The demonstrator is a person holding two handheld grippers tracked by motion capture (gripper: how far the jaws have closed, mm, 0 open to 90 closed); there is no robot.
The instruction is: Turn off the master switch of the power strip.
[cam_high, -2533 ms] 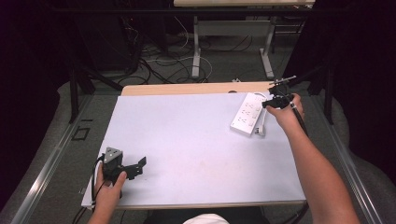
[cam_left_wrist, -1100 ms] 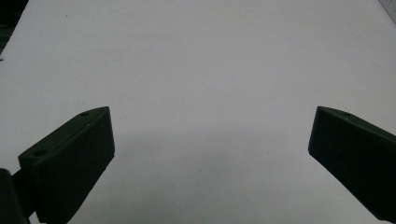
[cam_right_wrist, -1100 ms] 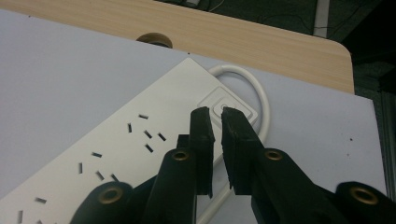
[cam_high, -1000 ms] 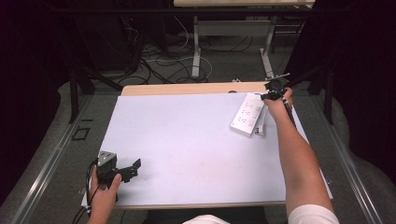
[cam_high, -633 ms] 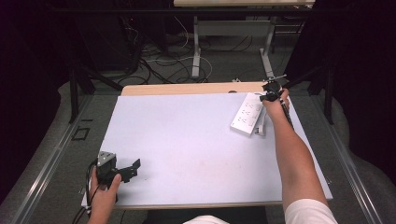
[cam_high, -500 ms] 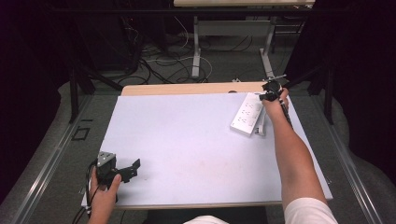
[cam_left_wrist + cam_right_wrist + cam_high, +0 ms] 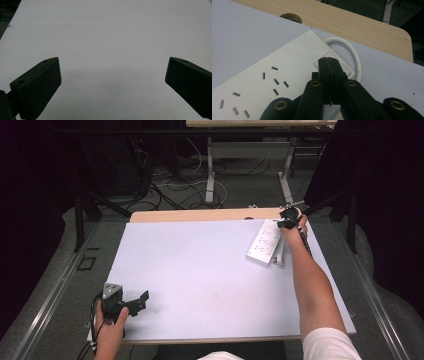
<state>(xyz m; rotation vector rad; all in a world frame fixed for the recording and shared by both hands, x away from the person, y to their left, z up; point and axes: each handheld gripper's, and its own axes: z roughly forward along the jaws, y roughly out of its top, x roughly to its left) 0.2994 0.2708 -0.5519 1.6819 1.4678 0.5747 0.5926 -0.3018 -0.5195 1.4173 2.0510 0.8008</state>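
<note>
A white power strip [image 7: 264, 242] lies at the far right of the table, its white cable [image 7: 352, 50] looping behind its far end. My right gripper [image 7: 289, 220] is shut with nothing between its jaws. In the right gripper view its tips [image 7: 329, 61] sit over the raised square switch [image 7: 348, 71] at the end of the power strip [image 7: 274, 72]; I cannot tell if they touch. My left gripper [image 7: 141, 302] rests open near the front left corner, and in the left gripper view its wide-apart jaws [image 7: 112, 80] frame bare white surface.
A white sheet [image 7: 200, 270] covers the table, with a strip of bare wood [image 7: 200, 215] along the far edge. A round cable hole [image 7: 290, 17] sits in the wood behind the power strip. Cables and desk legs lie on the floor beyond.
My right gripper has moved a little farther away and left, onto the far end of the power strip. My left gripper has slid slightly back toward the front edge.
</note>
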